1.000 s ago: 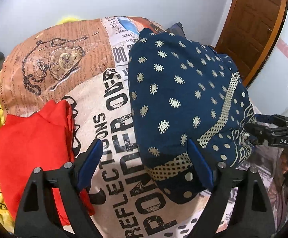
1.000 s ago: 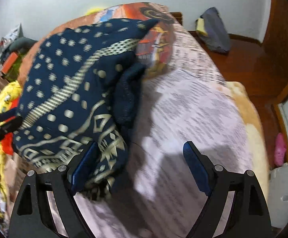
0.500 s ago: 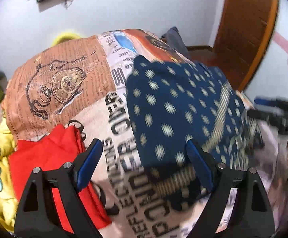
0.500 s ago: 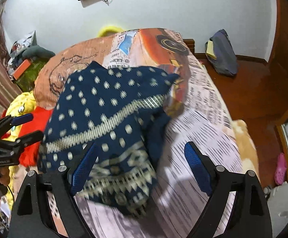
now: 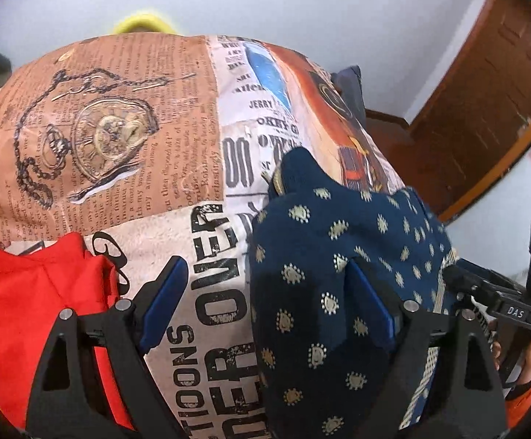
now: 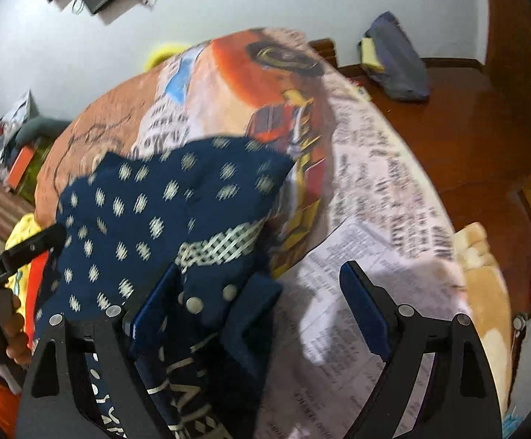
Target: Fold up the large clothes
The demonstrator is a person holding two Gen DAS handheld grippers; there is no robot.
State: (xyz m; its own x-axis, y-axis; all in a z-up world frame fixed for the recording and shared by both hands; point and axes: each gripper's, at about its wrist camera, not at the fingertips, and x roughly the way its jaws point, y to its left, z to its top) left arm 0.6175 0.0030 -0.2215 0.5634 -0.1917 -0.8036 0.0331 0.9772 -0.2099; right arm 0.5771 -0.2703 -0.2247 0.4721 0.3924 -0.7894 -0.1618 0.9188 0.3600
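A bed covered in a newspaper-print sheet of brown, cream and orange panels is filling most of both views. On it, a navy-blue cotton garment with small cream motifs and a woven cream band is lying bunched in the lower right of the left wrist view and the lower left of the right wrist view, its long axis running roughly from the frame's bottom edge up toward the centre.

A folded red cloth is sitting at the lower left of the left view, apart from the navy garment.

The left gripper is standing spread wide, pinching nothing; its right finger is sitting over the garment's left part. The right gripper is likewise spread, with loose navy folds lying between its fingers toward the left one, ungripped.

The garment is lying between the two grippers, so both seem about equally near; the next grasp probably depends on each finding an outer edge.
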